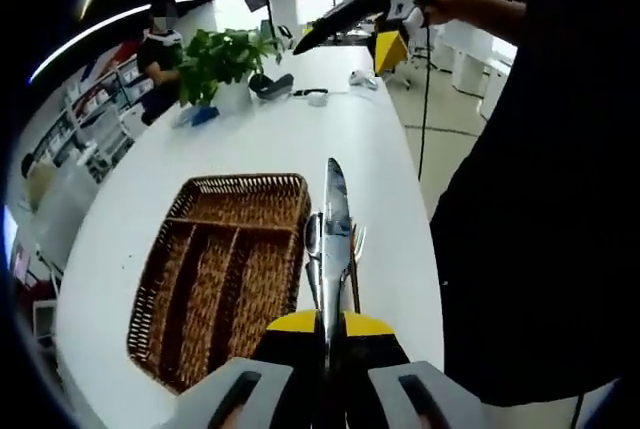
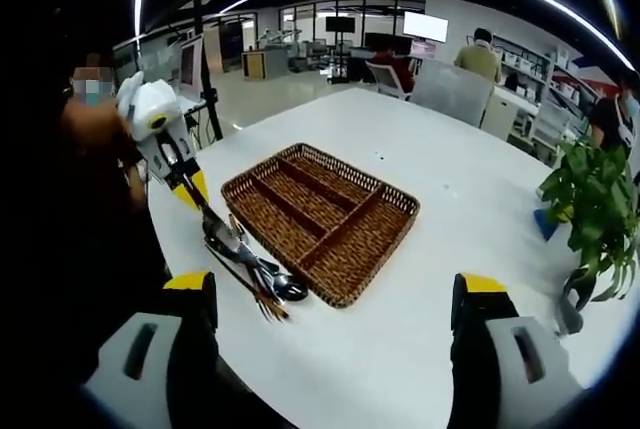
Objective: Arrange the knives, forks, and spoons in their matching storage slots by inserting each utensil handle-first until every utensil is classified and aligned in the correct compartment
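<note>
Left gripper (image 1: 328, 334): our fingers are pinched on a knife (image 1: 335, 211), long axis straight ahead.
Right gripper (image 2: 340, 299): fingers wide, empty.
Basket (image 1: 160, 299): just left of the knife on the surface (image 1: 300, 129).

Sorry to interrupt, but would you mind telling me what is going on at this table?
A person is sorting cutlery into a wicker tray. The left claw is shut on a knife from the cutlery pile beside the tray. The right claw hangs open above the table. The tray's compartments look empty.
</note>
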The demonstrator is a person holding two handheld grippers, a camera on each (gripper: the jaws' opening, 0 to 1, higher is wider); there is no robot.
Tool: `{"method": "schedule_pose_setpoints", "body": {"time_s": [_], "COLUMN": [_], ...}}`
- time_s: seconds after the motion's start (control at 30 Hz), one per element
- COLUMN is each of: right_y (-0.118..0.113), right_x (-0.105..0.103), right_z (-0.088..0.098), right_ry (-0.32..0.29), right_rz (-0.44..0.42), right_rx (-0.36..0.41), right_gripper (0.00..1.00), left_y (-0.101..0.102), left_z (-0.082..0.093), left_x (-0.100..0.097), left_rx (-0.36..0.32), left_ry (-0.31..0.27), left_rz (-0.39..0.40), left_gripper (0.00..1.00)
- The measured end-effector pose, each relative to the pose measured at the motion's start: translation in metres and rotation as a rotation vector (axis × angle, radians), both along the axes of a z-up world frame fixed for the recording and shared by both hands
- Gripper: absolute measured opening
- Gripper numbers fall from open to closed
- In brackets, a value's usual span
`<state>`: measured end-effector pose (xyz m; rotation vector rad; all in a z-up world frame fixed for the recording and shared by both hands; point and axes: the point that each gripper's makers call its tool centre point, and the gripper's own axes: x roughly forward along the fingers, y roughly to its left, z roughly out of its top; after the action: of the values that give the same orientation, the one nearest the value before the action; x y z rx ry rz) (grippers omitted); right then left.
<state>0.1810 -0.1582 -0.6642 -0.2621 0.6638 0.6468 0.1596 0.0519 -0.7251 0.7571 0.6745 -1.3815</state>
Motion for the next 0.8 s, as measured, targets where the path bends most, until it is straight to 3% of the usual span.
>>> {"method": "schedule_pose_setpoints", "body": {"time_s": [0.13, 0.23, 0.47, 0.7, 0.8], "right_y": [0.0, 0.002, 0.008, 0.006, 0.008], "right_x": [0.002, 0.002, -0.001, 0.001, 0.0], "right_z": [0.002, 0.002, 0.0, -0.001, -0.001], "right_ry": [-0.008, -0.01, -0.002, -0.006, -0.006], "right_rz": [-0.006, -0.001, 0.03, 0.018, 0.03], "right_rx": [0.012, 0.015, 0.023, 0.038, 0.033], "right_gripper": [0.99, 0.99, 0.99, 0.99, 0.99], "left_y": [-0.001, -0.002, 0.005, 0.01, 0.012], "left_z": [0.024, 0.034, 0.033, 0.05, 0.049], "left_x": [0.009, 0.013, 0.014, 0.02, 0.021], "left_rx": [-0.003, -0.011, 0.031, 0.021, 0.039], "left_ry": [-0.057, -0.065, -0.058, -0.054, -0.063], "left_rz": [-0.014, -0.014, -0.042, -0.052, -0.058], "left_gripper": [0.03, 0.03, 0.03, 0.04, 0.04]}}
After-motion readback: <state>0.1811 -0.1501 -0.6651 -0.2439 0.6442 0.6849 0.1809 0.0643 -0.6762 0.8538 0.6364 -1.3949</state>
